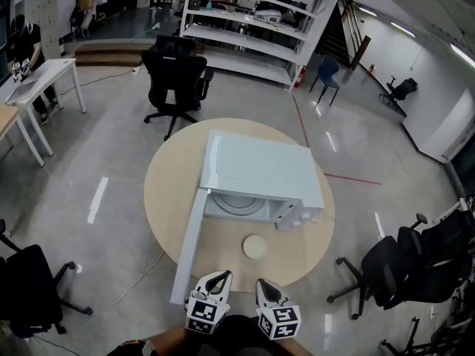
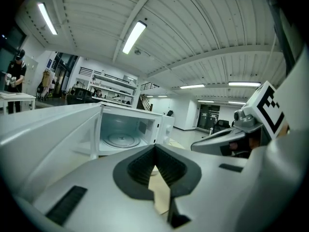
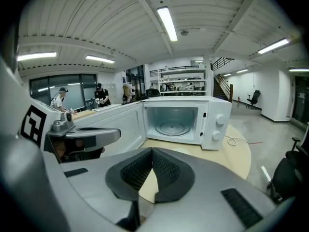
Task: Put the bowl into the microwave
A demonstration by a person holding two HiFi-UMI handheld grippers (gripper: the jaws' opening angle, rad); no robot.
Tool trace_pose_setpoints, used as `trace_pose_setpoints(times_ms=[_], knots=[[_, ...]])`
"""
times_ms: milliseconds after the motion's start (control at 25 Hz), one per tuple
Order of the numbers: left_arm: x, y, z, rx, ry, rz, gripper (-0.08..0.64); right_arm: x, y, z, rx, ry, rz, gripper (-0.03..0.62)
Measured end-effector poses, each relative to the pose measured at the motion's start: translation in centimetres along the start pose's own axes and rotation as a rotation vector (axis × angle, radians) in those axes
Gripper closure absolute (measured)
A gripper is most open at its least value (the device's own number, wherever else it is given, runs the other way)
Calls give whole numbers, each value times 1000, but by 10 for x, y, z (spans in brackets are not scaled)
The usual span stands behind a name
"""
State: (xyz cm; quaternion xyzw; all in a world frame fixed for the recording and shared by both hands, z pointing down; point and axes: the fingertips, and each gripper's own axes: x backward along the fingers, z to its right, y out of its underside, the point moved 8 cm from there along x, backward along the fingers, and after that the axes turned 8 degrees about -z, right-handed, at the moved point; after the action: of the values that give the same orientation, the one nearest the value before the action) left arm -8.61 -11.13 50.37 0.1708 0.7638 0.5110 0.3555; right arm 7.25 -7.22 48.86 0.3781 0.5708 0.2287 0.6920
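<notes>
A white microwave [image 1: 260, 176] stands on the round wooden table [image 1: 167, 191], its door [image 1: 191, 243] swung wide open to the left. The glass turntable [image 1: 236, 204] inside is bare. A pale shallow bowl [image 1: 254, 247] sits on the table just in front of the cavity. Both grippers hover at the near table edge, short of the bowl: the left gripper [image 1: 220, 277] and the right gripper [image 1: 263, 284] side by side. Both are shut with nothing between their jaws. In the right gripper view [image 3: 152, 150] the bowl's rim [image 3: 182, 150] peeks over the jaws. The left gripper view [image 2: 155, 148] faces the cavity [image 2: 126, 131].
A black office chair [image 1: 177, 76] stands beyond the table; other chairs are at the left [image 1: 30, 288] and right [image 1: 415, 262]. White shelving [image 1: 252, 21] lines the back. A cable [image 3: 236, 140] lies on the table beside the microwave's control side.
</notes>
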Motion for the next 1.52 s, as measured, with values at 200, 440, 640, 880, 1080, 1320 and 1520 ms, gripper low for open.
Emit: trace_pose_setpoints(times_ms=[200,440,640,880,1080,1320,1520], knots=[[-1,-1,0,12,-9,-16,514,-5,-1,2,-6,-18,-8,577],[-12,-2,1,20,-42,-55,514,-22,-1,19,-23,-67,-18,577],[-28,-9,6,33,-98,-62,514,-33,-12,42,-11,-120,-7,576],[-51,-19,14,32,-164,-64,514,-47,-21,73,-7,-183,-4,576],[-68,-27,22,41,-217,-60,514,-57,-29,96,-1,-235,2,577],[-95,-28,33,46,-266,-79,514,-69,-28,130,-12,-288,0,575],[-114,-30,41,66,-313,-97,514,-78,-26,155,-19,-328,-16,575]])
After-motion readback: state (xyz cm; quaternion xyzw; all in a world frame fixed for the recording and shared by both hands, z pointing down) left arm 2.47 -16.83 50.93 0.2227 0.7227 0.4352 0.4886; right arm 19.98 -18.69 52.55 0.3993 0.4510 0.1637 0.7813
